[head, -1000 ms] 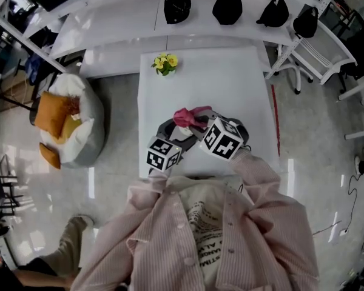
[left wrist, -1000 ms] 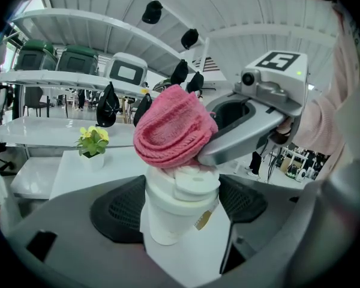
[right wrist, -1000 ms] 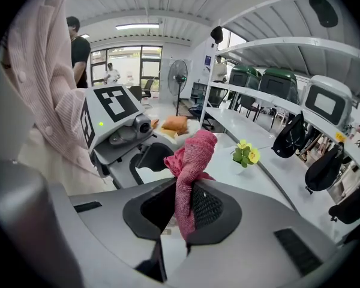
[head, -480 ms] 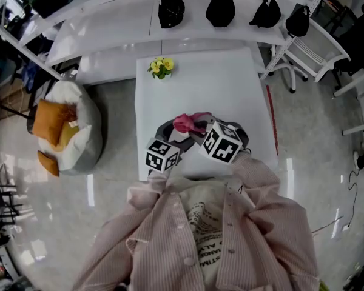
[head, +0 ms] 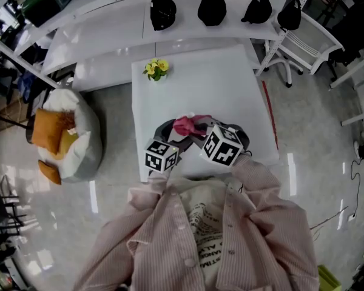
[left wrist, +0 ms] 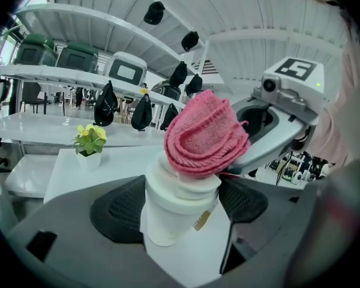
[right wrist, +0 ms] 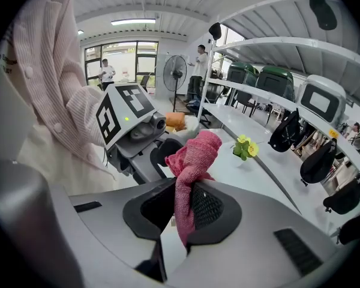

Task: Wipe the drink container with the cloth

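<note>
While the person's pink ribbed shirt [head: 242, 223] filled the near edge of the head view, a rounded white beanbag [head: 85, 139] with orange cushions lay on the glossy floor, well to the left of the table [head: 224, 90]. The table was smooth, white and rectangular. A small white pot of yellow flowers [head: 156, 69] stood near its far left corner.

Near the front edge, the left tool [head: 171, 131] had its dark, mesh-textured pads closed against both sides of the drink container [left wrist: 168, 215]. The container was a plain white tapered cup with a stepped lid, and it stood upright on the table. A small tan tag showed on its side.

Bunched on the lid was the cloth [left wrist: 204, 135], pink and coarsely knitted, folded into a thick rounded roll. In the head view it covered the cup from above.

From the right, the right tool [right wrist: 181, 206] pinched a hanging strip of that cloth between its two padded jaws. The bulk of the cloth rose above them as a soft knob. Its marker cube [head: 222, 145] sat just beside the left tool's cube.

Beyond the table, four black bags [head: 211, 8] hung along a curved white shelf.
</note>
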Available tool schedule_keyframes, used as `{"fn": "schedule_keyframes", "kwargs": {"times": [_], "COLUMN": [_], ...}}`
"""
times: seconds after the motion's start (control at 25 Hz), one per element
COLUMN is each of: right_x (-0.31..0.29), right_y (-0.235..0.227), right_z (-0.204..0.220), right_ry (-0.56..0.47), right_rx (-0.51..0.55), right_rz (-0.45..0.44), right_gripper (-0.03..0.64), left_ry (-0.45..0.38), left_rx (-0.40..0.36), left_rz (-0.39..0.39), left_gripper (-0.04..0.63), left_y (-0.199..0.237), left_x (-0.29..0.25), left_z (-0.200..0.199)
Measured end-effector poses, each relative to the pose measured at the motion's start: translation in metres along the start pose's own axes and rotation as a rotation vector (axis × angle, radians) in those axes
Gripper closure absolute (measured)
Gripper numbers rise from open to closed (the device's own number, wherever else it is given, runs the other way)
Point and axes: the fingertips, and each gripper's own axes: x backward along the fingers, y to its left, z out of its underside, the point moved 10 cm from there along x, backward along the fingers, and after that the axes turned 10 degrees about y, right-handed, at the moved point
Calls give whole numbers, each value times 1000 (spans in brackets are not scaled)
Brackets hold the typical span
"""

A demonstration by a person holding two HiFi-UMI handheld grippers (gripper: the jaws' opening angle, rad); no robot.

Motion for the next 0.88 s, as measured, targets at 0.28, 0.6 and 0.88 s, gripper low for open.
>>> {"fn": "schedule_keyframes", "kwargs": {"times": [0.28,0.6,0.88], "right_x": [6,14,39], "right_y": [11,14,-9], "right_z": [4,11,38], "right_ry": [10,-47,-356], "right_rx": [-18,-96,-438], "right_rz": [12,9,-1], "right_gripper": [577,576,575], "left_ry": [-1,-16,-34], "left_rx": [-4,-14,-7], "left_rz": [12,24,24], "left_gripper": [232,232,233], "left_y": [-1,1,-3], "left_x": [0,1,2], "left_z": [1,1,2]}}
